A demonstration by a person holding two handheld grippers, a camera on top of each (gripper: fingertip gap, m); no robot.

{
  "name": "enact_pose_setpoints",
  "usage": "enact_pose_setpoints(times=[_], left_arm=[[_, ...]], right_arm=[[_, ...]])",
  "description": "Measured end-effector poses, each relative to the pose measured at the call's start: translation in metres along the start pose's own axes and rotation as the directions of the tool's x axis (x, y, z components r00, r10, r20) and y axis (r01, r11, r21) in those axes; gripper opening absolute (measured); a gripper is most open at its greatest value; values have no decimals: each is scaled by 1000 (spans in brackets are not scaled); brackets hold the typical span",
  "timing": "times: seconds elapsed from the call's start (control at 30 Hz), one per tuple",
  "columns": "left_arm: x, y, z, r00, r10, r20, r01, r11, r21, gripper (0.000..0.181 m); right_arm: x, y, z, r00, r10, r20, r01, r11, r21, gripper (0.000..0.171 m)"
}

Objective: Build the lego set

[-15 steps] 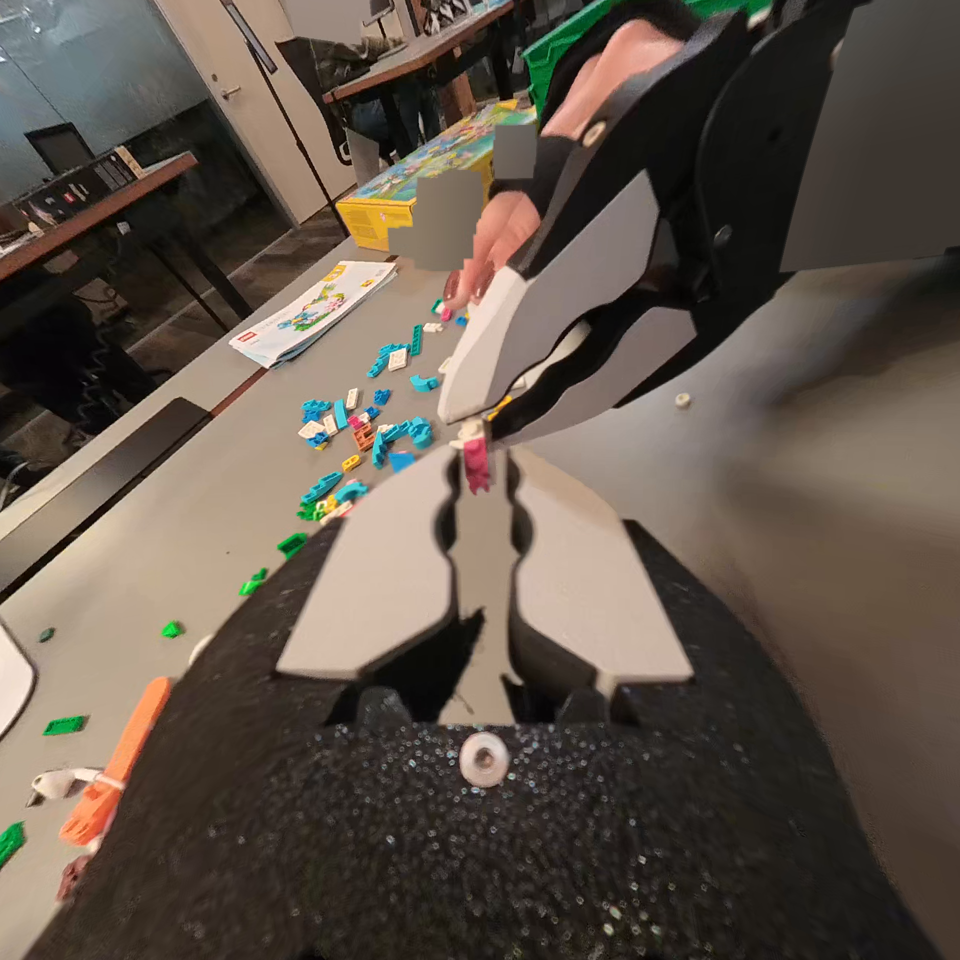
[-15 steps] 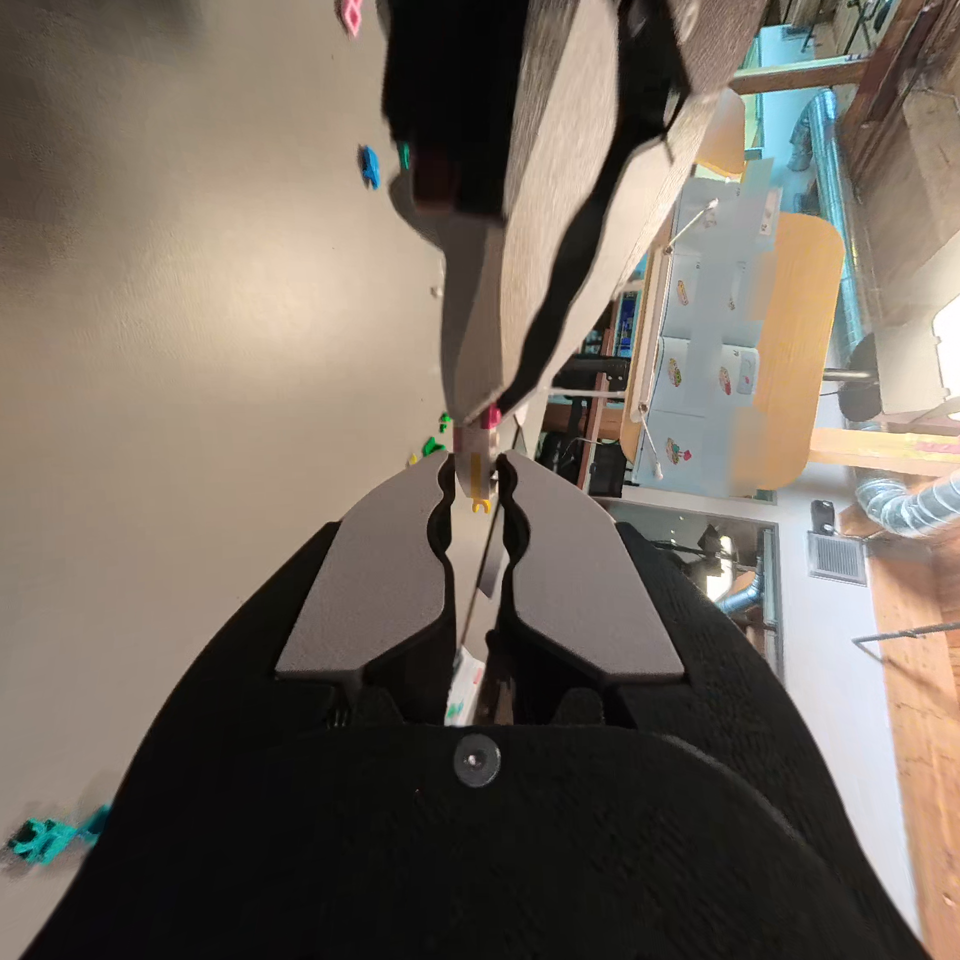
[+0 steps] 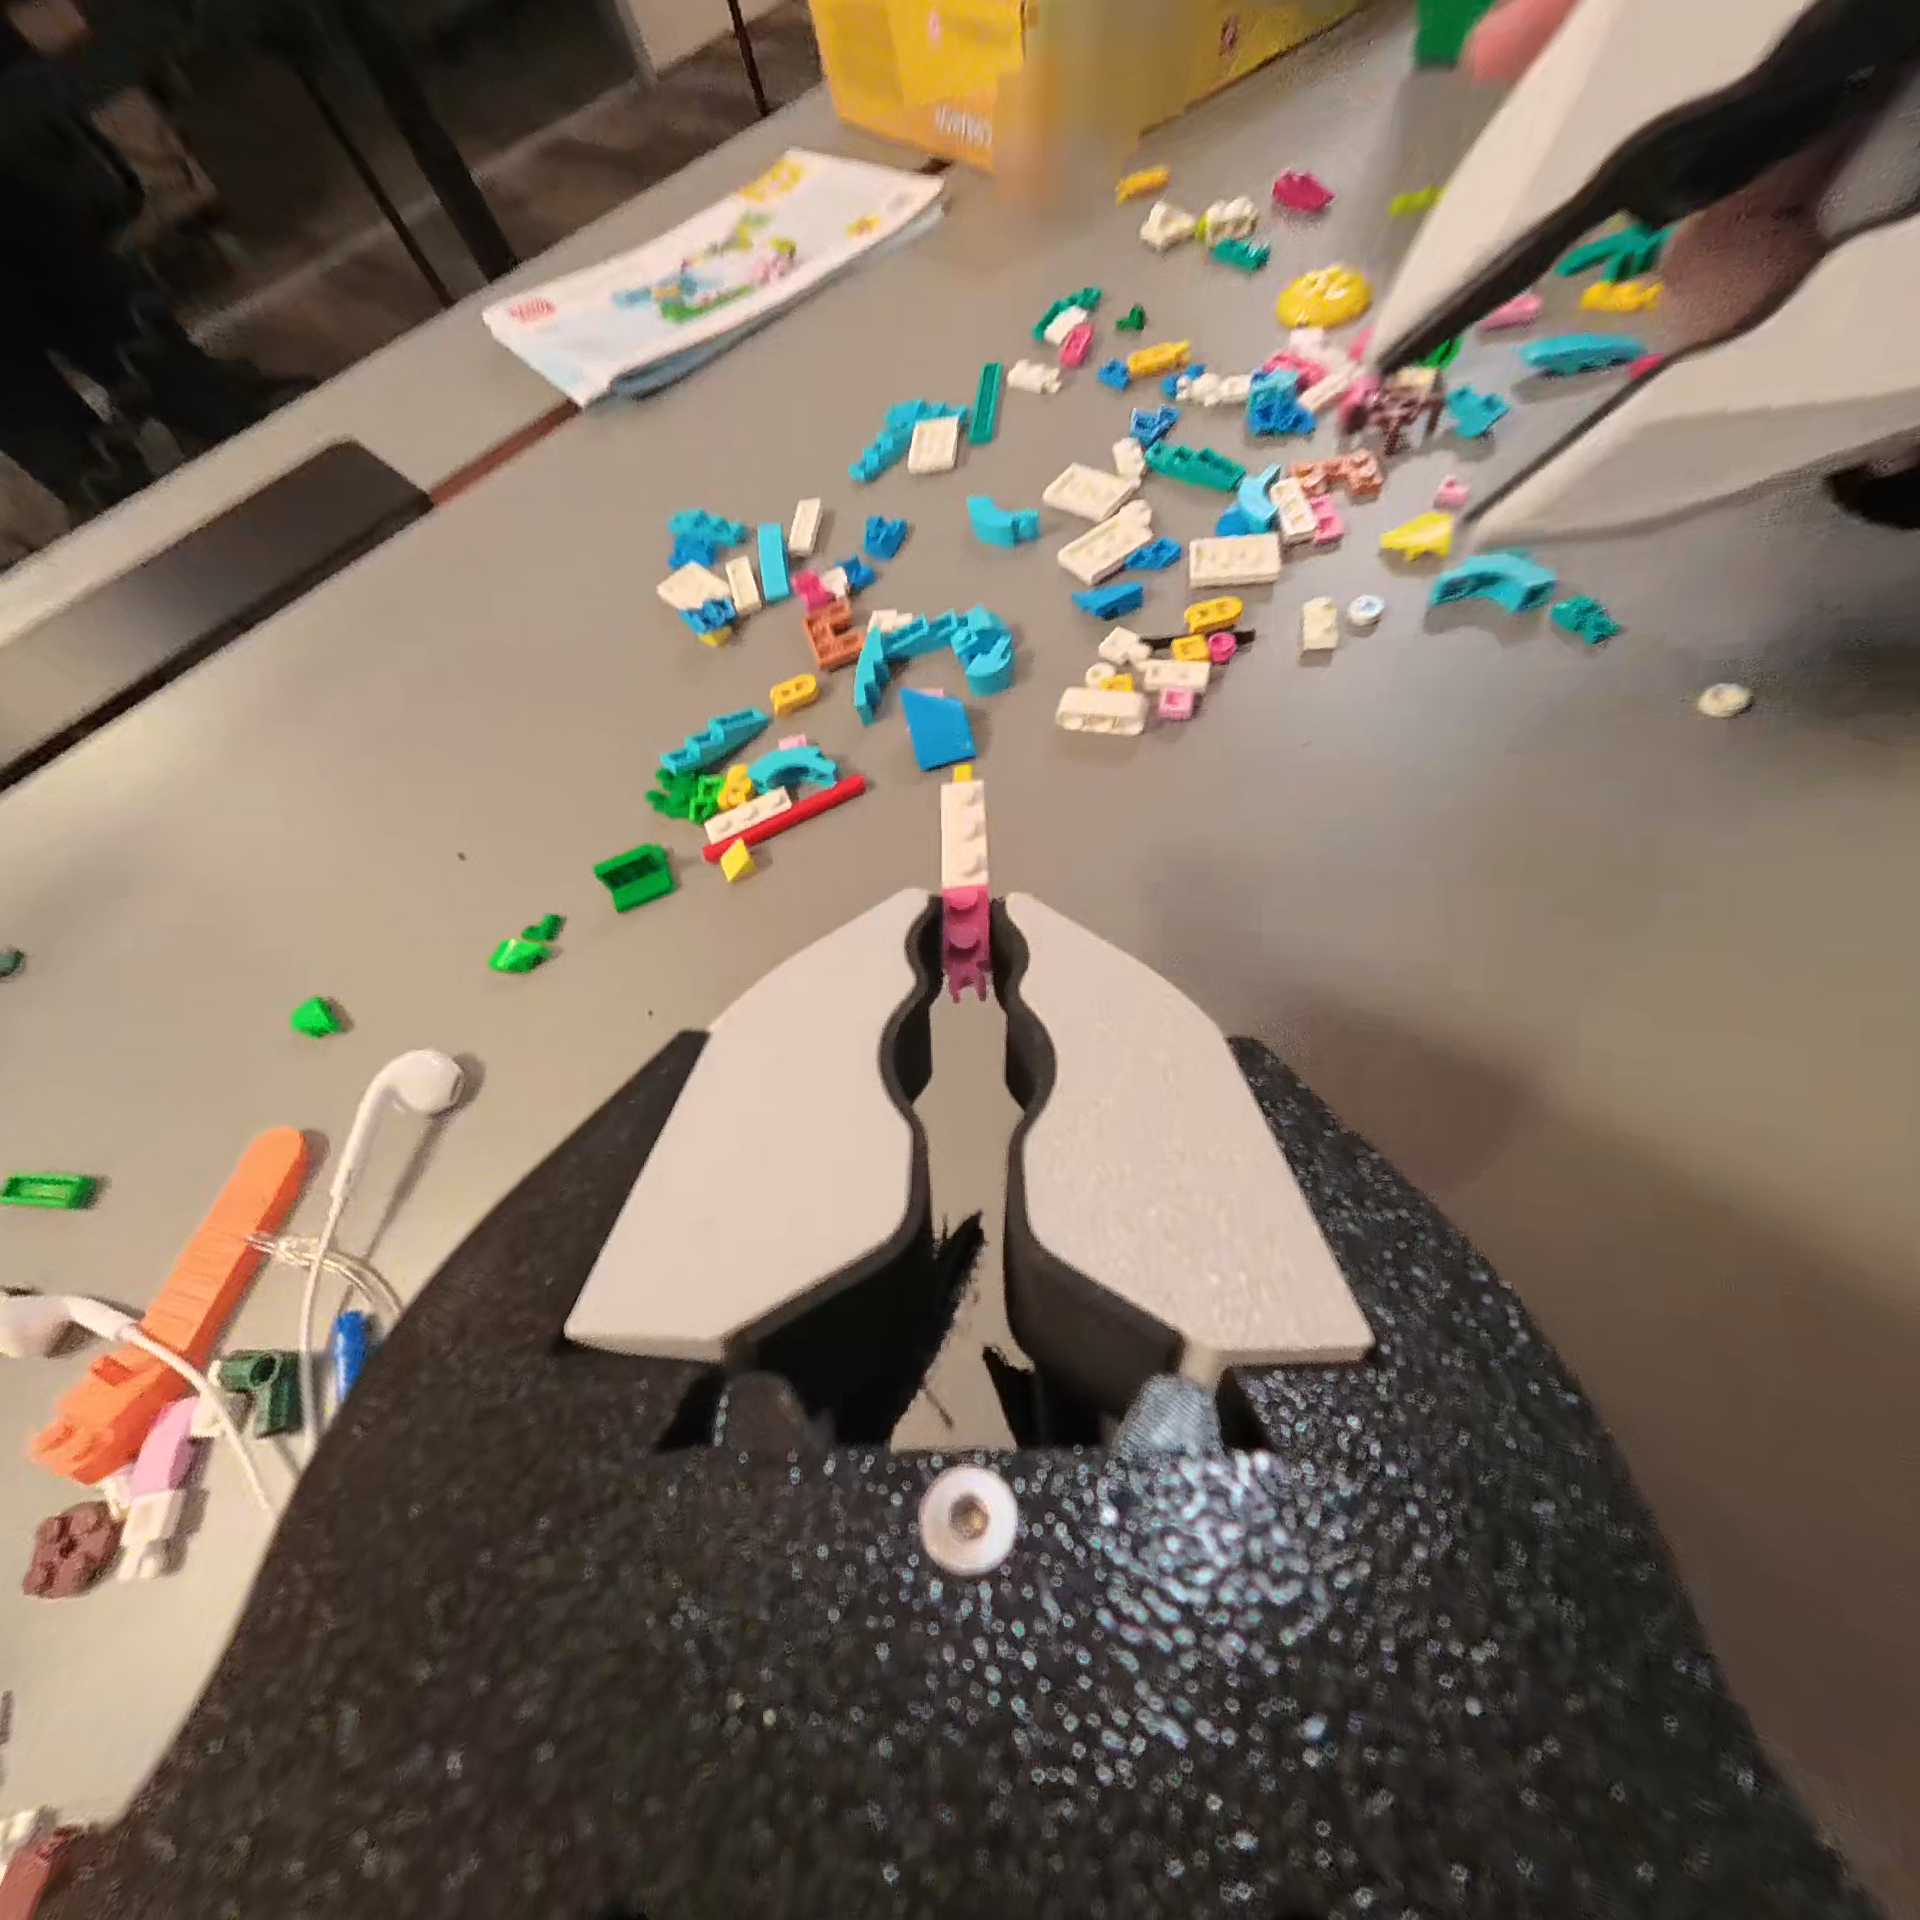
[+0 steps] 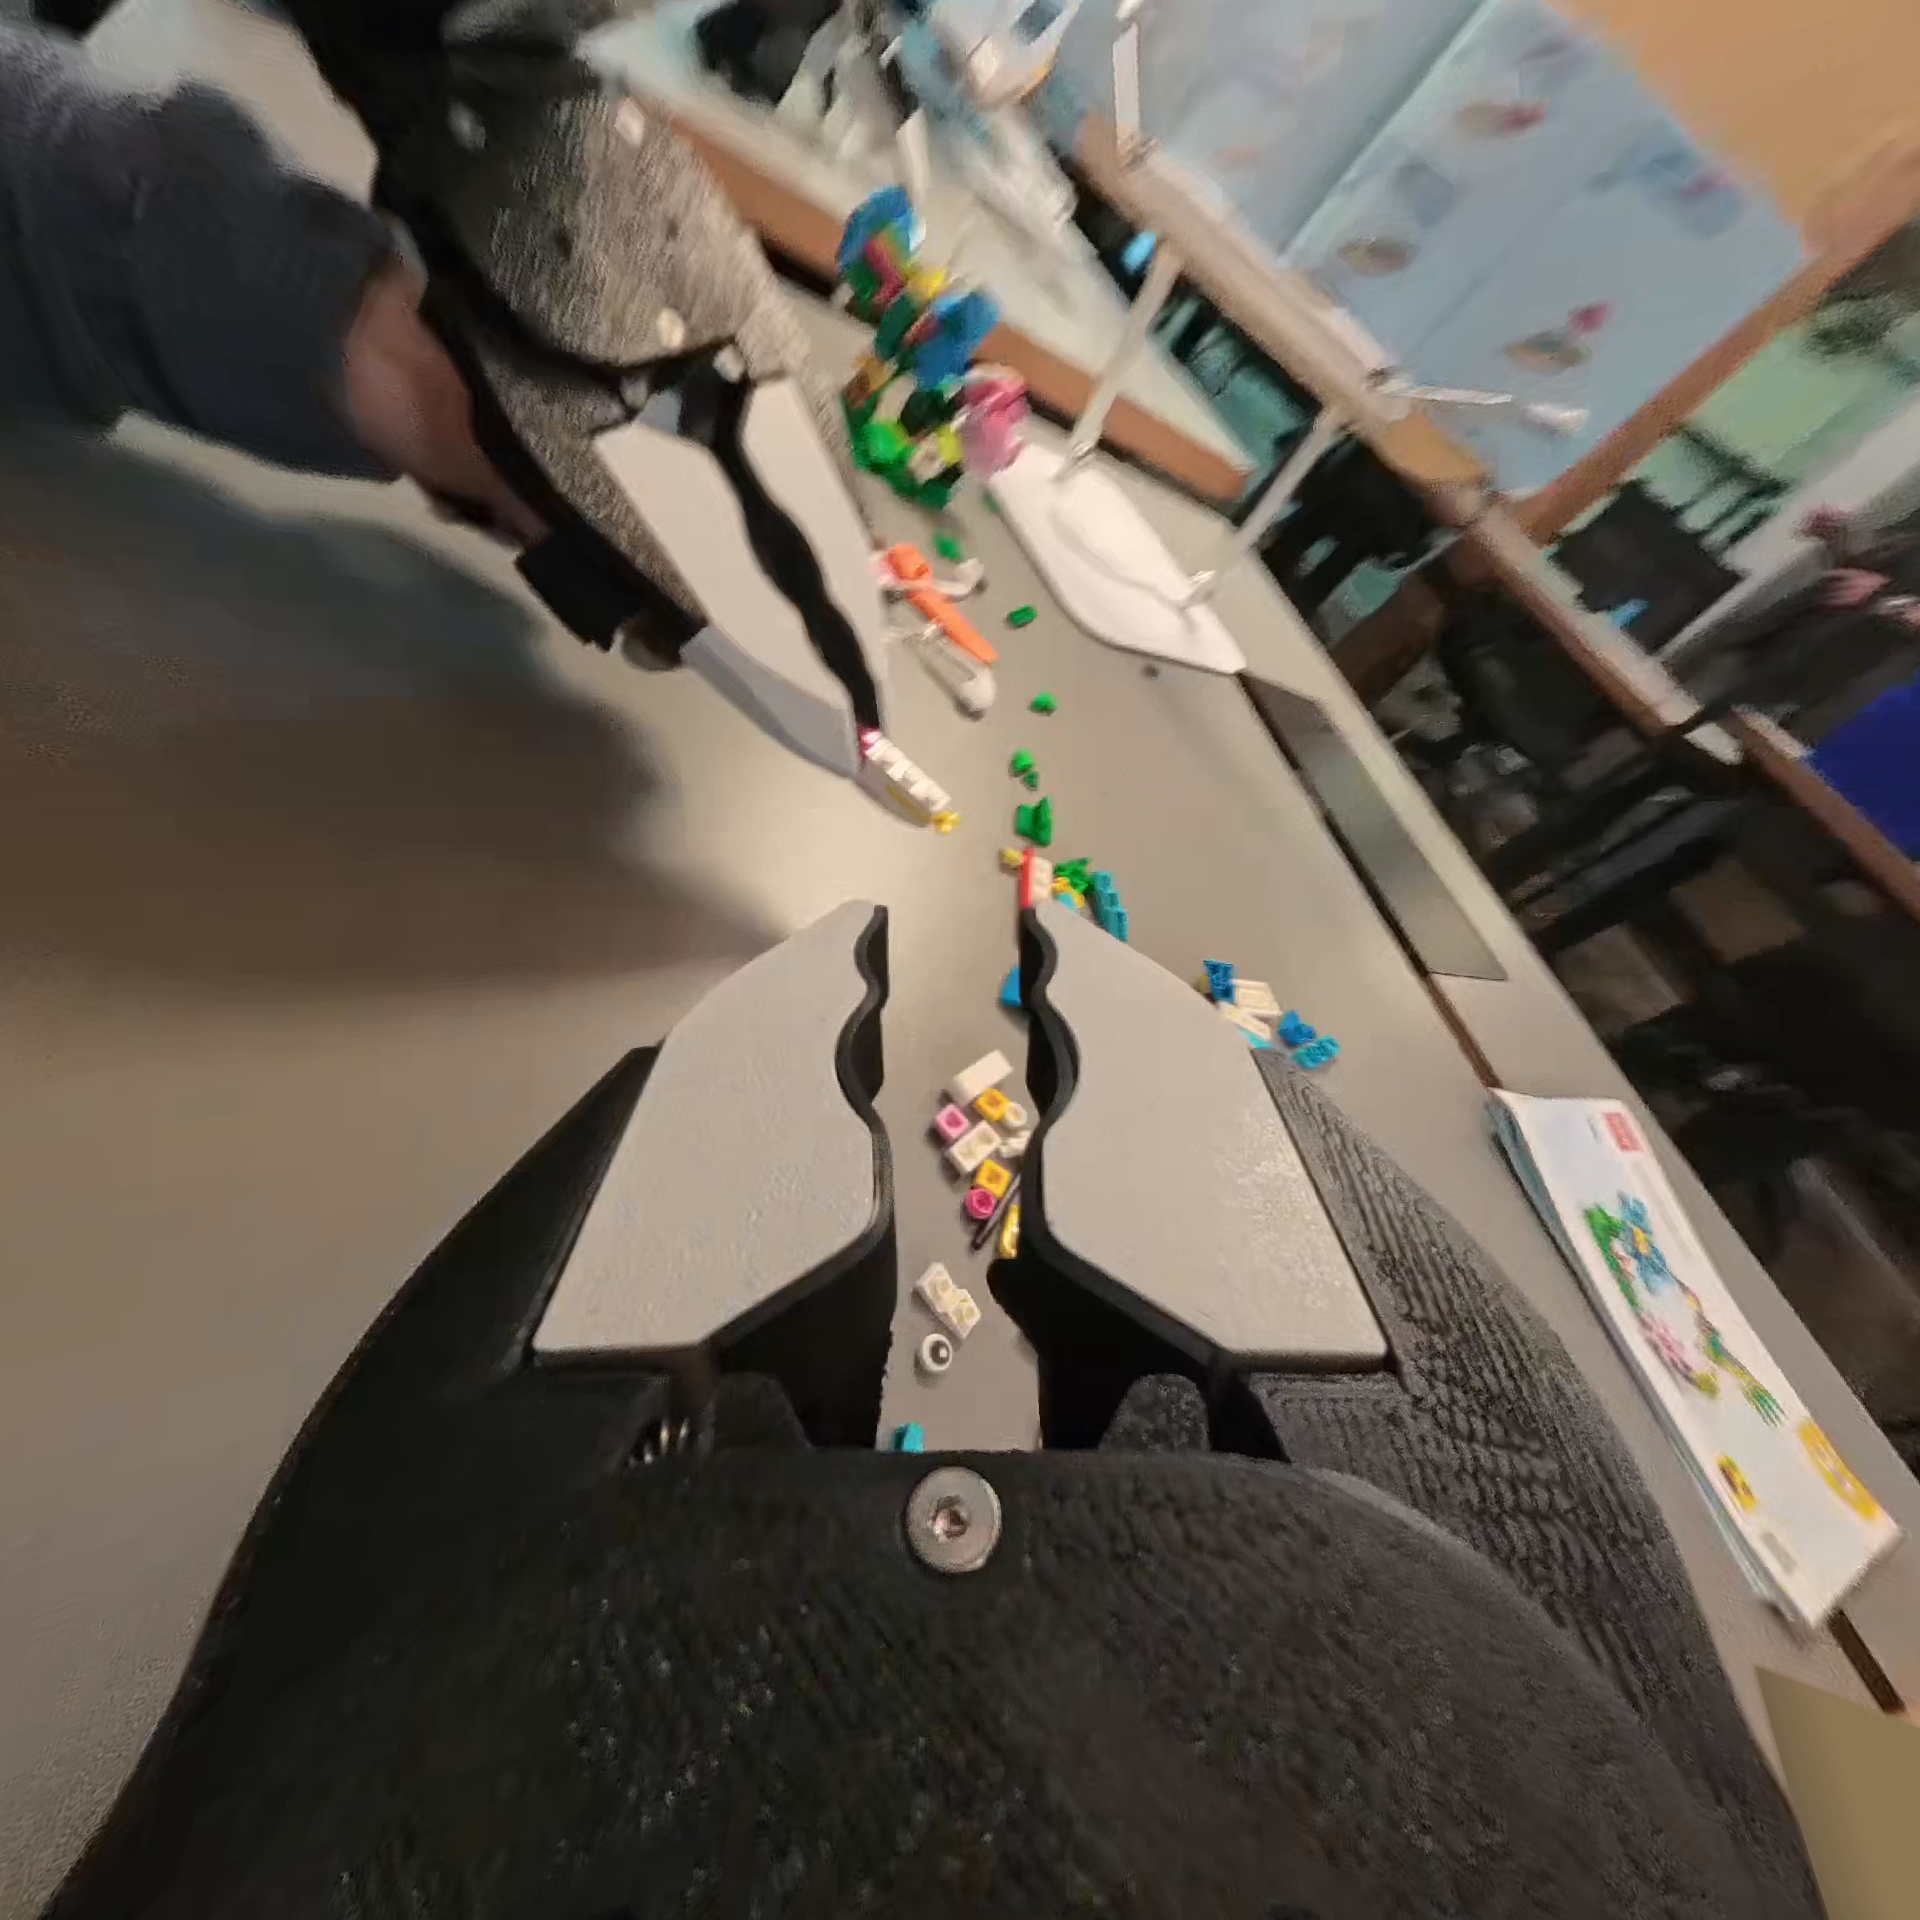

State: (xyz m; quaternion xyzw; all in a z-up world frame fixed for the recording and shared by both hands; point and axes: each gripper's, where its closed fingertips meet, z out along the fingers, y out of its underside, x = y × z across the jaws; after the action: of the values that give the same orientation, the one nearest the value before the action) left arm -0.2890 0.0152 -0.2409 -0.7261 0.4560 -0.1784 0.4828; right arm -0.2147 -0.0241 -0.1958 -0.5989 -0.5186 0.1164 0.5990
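The left gripper (image 3: 964, 920) pinches a pink-and-white brick strip (image 3: 963, 871) over the table (image 3: 1351, 935).

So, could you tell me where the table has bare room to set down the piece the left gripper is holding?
The grey table lies bare to the right of the left gripper and its pink-and-white brick strip, below the lone white round stud. Ahead it is crowded with loose bricks; to the left lie the earphones and orange brick separator.

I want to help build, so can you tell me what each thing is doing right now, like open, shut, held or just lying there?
Left claw: shut on the brick stick.
Brick stick: pink, white and yellow, held at its pink end, pointing forward.
Right claw: open, holding nothing, above loose bricks.
Loose bricks: scattered on the table.
Booklet: closed, lying flat.
Yellow box: on the table; open or shut, can't tell.
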Motion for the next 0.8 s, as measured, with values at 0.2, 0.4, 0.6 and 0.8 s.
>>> enact_pose_setpoints(times=[0.2, 0.4, 0.6, 0.8], left_arm=[[6, 14, -2, 999, -19, -34, 16, 996, -89, 9], [5, 24, -3, 998, -49, -26, 46, 993, -107, 8], [4, 32, -1, 996, -83, -33, 78, 988, -131, 8], [7, 42, 2, 998, -60, -33, 53, 982, -182, 8]], right_arm=[[27, 0, -24, 956, -25, -292, 70, 987, 144, 14], [24, 0, -30, 904, -152, -400, 230, 961, 155, 7], [30, 5, -31, 914, -84, -397, 164, 972, 170, 5], [37, 10, -32, 922, -14, -387, 93, 978, 186, 4]])
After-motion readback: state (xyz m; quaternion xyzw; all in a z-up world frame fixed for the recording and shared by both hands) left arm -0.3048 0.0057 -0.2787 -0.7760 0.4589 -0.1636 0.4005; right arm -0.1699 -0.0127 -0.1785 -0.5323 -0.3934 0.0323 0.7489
